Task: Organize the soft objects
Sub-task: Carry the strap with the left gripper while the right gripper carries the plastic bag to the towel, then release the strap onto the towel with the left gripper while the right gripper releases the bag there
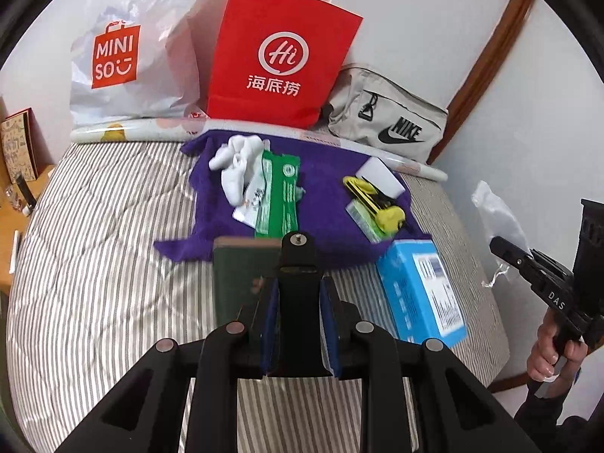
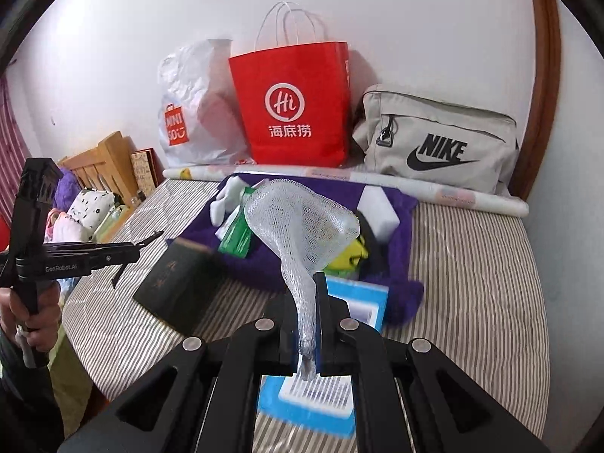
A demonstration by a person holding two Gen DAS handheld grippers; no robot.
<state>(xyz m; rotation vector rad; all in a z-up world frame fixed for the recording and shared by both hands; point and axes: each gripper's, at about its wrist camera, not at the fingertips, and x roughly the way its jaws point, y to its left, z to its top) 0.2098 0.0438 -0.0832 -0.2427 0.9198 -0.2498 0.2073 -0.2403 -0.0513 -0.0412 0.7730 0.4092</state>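
My right gripper (image 2: pixel 306 324) is shut on a clear mesh foam sleeve (image 2: pixel 302 222) and holds it up above the bed; in the left wrist view the gripper (image 1: pixel 536 264) shows at the right edge with the sleeve (image 1: pixel 498 219) white behind it. My left gripper (image 1: pixel 298 302) is shut on a black mount piece (image 1: pixel 298 264); it also shows in the right wrist view (image 2: pixel 143 243). A purple towel (image 1: pixel 324 188) lies on the striped bed (image 1: pixel 113 245) with white socks (image 1: pixel 238 170), a green packet (image 1: pixel 279 196), a white sponge (image 1: pixel 381 177) and a yellow-black item (image 1: pixel 377 204) on it.
A dark green book (image 1: pixel 238 275) and a blue box (image 1: pixel 419 287) lie in front of the towel. Against the wall stand a white Miniso bag (image 1: pixel 124 56), a red paper bag (image 1: pixel 279 56) and a grey Nike bag (image 1: pixel 389 120). A wooden bedside stand (image 1: pixel 15 226) is at the left.
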